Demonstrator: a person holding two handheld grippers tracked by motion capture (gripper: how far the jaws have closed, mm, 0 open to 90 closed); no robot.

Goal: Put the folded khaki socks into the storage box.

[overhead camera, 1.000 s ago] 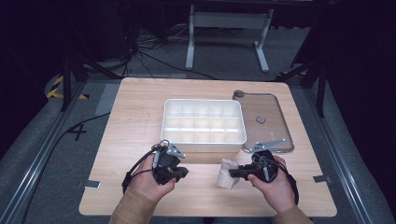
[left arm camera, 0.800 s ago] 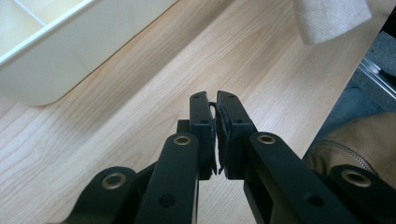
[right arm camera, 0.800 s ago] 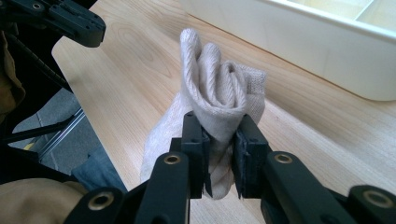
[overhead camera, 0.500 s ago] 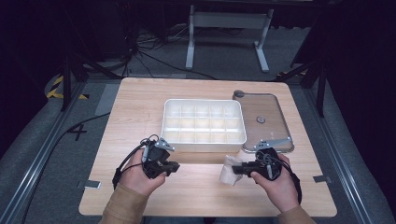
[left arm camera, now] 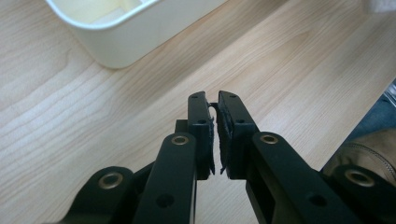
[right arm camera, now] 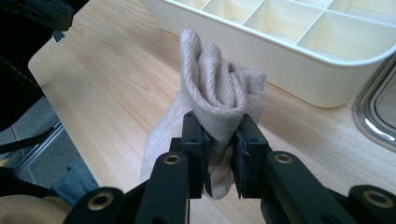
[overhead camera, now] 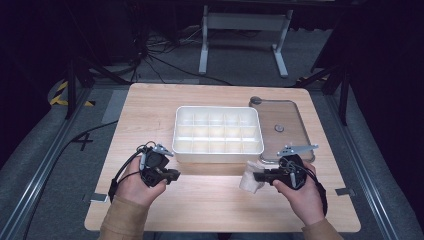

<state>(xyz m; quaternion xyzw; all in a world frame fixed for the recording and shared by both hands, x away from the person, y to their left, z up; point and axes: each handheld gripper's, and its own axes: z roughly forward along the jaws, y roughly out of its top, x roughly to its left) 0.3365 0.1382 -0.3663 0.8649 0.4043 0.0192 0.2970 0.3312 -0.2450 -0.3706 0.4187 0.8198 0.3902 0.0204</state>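
High view: table lit from above, surroundings beyond it near-black; frame soft, low-res. Bright patch on wood betw. left gripper and right gripper, just below the white tray. Glare on metal lid beyond right gripper. Left gripper view: even light, wood grain sharp ahead of jaws, linkage nearest lens slightly soft. Right gripper view: sock crisp betw. the pads; dark, blurred area left of jaws.

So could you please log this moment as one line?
right gripper: shut on rolled sock | left gripper: jaws just opening, slim gap, nothing between | divided tray: empty
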